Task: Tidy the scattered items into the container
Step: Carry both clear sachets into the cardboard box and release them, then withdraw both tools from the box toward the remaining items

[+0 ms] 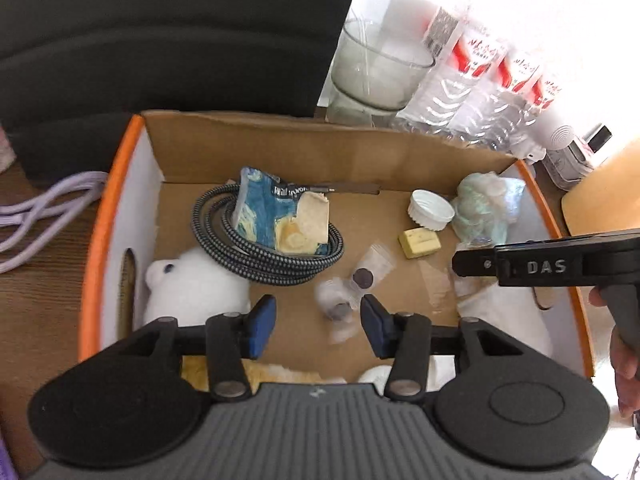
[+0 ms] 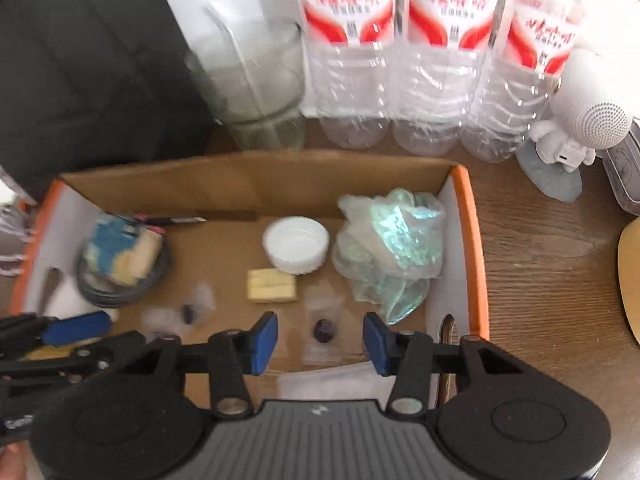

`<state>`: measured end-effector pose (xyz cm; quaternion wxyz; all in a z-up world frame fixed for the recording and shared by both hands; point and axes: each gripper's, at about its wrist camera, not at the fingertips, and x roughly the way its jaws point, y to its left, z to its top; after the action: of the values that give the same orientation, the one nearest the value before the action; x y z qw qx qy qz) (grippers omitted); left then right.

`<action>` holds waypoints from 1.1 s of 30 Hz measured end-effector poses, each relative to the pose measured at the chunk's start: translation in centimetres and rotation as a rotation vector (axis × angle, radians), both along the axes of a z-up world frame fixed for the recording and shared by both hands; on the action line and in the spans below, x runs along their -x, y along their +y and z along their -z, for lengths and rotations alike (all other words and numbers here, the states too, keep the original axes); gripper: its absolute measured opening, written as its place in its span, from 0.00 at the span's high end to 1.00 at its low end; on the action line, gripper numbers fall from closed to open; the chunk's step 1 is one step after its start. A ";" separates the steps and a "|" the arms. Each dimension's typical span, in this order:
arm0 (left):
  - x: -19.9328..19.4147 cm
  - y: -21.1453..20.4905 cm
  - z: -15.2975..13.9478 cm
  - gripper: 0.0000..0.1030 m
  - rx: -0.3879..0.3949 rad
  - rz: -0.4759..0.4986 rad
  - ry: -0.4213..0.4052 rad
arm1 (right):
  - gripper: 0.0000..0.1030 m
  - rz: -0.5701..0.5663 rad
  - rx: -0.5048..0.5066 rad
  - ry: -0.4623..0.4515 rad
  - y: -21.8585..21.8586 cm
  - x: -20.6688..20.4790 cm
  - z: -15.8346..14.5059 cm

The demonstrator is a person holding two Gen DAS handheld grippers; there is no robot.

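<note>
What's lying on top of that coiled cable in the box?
A crumpled blue-and-yellow packet sits on the coiled cable, inside the box. The packet hides the coil's middle, so anything underneath can't be seen.

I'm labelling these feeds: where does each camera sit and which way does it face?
Left wrist: on the left gripper, looking down into the cardboard box; the right gripper's arm and a hand show.
Right wrist: on the right gripper, facing down into the box; the left gripper's blue pad shows.
Shared: white cap, yellow block, bottles.
</note>
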<state>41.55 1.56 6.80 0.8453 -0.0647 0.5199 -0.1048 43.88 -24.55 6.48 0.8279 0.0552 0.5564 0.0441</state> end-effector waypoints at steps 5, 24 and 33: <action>2.2 1.3 -3.5 0.37 0.023 -0.053 -0.026 | 0.37 -0.008 0.004 -0.067 0.5 2.5 -4.2; 25.7 -0.7 -4.7 0.00 -0.160 -0.161 -0.963 | 0.20 -0.048 0.084 -1.059 4.2 29.3 -4.5; 37.6 0.8 -0.3 0.00 -0.170 -0.167 -0.773 | 0.19 -0.062 0.046 -0.997 4.7 39.3 -2.3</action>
<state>3.96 2.35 7.09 0.9865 0.0077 0.1636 -0.0089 4.57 -19.85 8.81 0.9924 -0.0075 0.0952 0.0772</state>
